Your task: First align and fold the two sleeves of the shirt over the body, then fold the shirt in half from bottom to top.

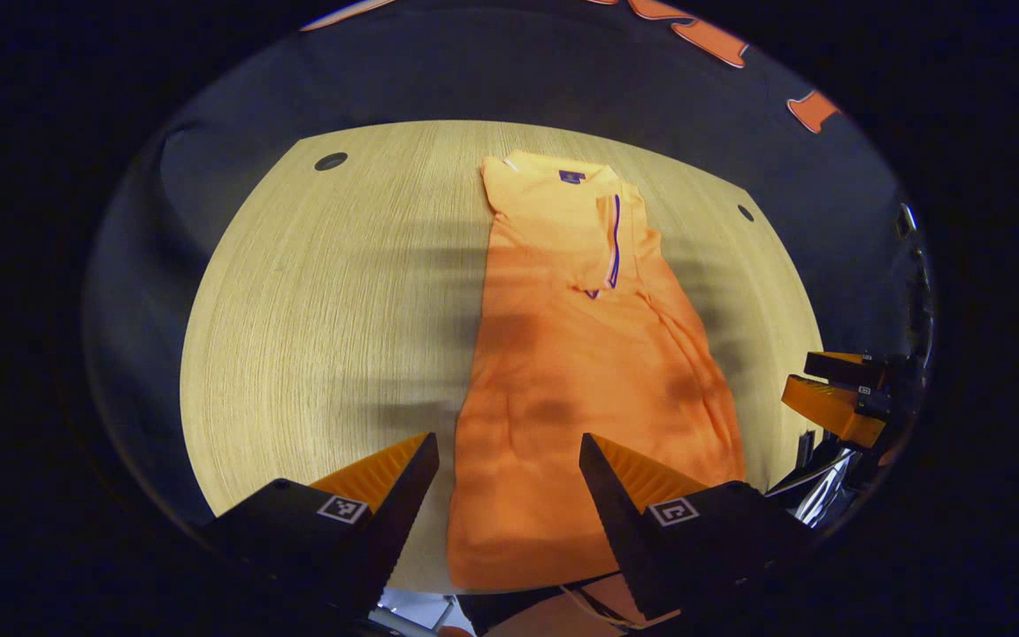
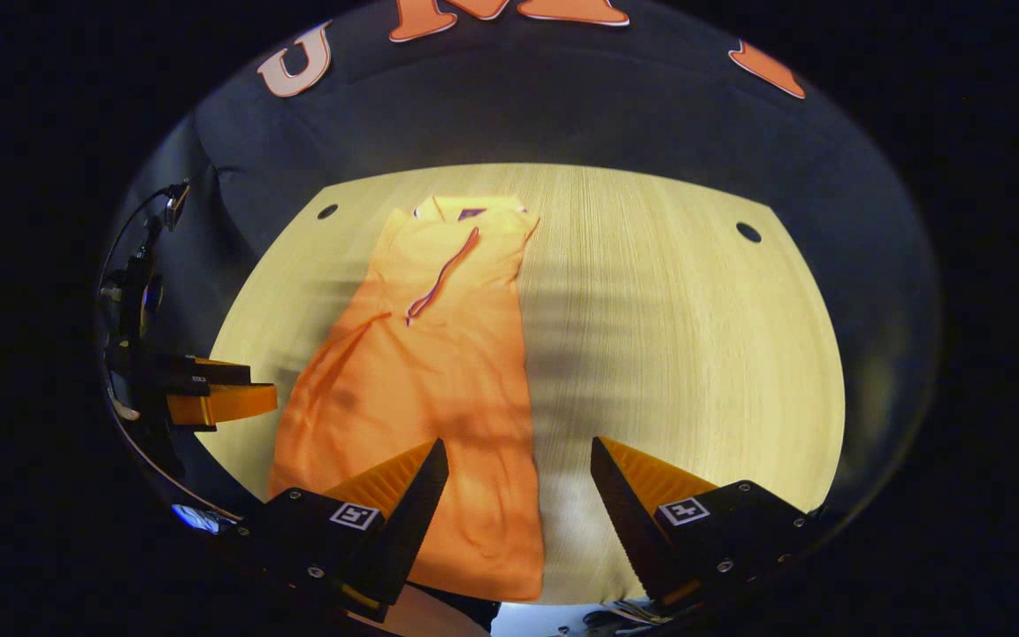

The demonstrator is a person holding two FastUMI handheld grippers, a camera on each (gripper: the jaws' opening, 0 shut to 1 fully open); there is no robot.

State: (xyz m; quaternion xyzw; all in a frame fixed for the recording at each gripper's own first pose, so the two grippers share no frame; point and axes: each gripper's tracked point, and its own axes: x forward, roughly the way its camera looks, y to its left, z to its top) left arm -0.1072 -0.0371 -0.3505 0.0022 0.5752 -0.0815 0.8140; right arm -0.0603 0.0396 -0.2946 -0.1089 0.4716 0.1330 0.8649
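In the left gripper view, a pale wooden table with fine grain (image 1: 315, 336) is seen spread across the middle of the frame, with a small dark round hole (image 1: 331, 161) at its upper left and another (image 1: 746, 212) at its upper right. At the bottom centre the left gripper (image 1: 509, 460) is shown with its two fingers spread wide apart and nothing held between them; they are poised above the near part of the cloth. Right of centre, the orange polo shirt with dark trim along its placket (image 1: 580, 372) is laid flat on the table as a long narrow strip, collar at the upper centre and hem at the bottom edge of the table, both sleeves already folded in over the body. At the right edge of the frame the right gripper (image 1: 832, 389) is seen side-on, off the shirt. In the right gripper view, the left gripper (image 2: 240, 389) is found at the left edge, beside the shirt. The shirt (image 2: 421, 380) is placed left of centre, collar at the top and hem at the bottom. At the bottom centre the right gripper (image 2: 518, 464) is held with fingers released and wide apart, its left finger over the shirt's right edge and its right finger over bare table (image 2: 695, 354).
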